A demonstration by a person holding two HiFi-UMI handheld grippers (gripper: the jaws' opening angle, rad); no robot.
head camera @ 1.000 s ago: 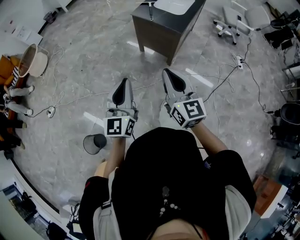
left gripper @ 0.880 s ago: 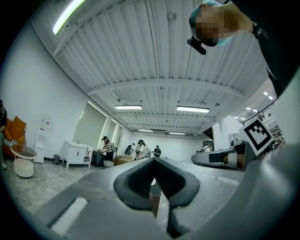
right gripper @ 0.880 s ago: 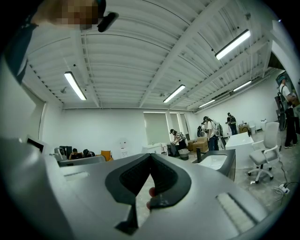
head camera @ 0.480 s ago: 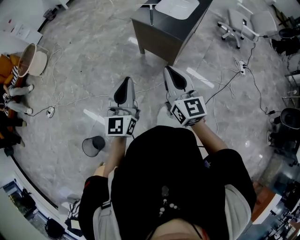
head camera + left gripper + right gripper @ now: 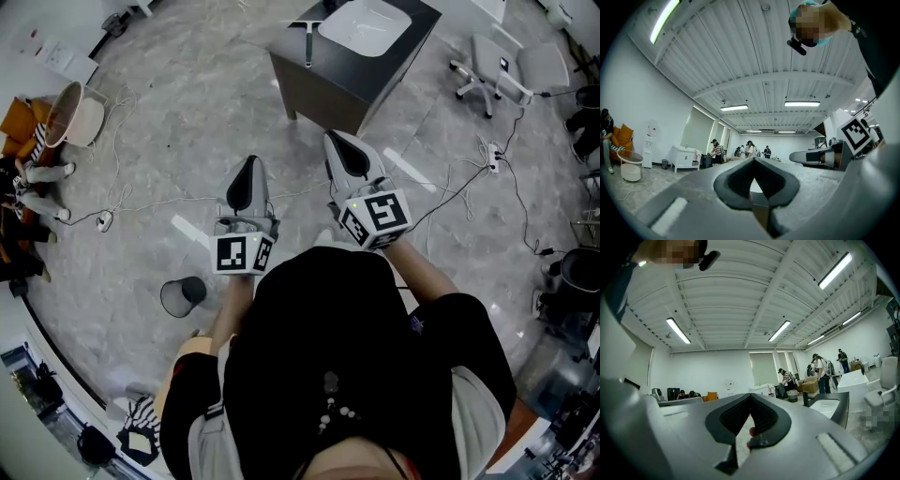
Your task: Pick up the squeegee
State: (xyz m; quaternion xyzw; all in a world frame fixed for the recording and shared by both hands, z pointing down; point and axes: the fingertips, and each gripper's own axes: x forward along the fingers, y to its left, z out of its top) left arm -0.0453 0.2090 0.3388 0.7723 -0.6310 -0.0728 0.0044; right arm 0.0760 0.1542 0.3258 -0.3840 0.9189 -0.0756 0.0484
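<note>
A slim T-shaped squeegee (image 5: 307, 42) lies on the dark counter (image 5: 323, 75) at the top of the head view, left of a white sink basin (image 5: 364, 21). Both grippers are held out level over the floor, short of the counter. My left gripper (image 5: 246, 164) is shut with nothing in it, and its closed pads (image 5: 740, 180) fill the left gripper view. My right gripper (image 5: 336, 142) is also shut and empty. It is the nearer one to the counter's corner. In the right gripper view the counter (image 5: 843, 411) and basin (image 5: 825, 408) show at the right.
A mesh wastebasket (image 5: 185, 294) stands on the marble floor at the lower left. Cables and a power strip (image 5: 494, 155) trail to the right. An office chair (image 5: 497, 61) is beyond the counter. A round side table (image 5: 73, 117) and a seated person (image 5: 28, 173) are at the left.
Both grippers have travelled forward with the person, still shut. The counter with the squeegee has come further into the head view and nearer; the wastebasket has slid back.
</note>
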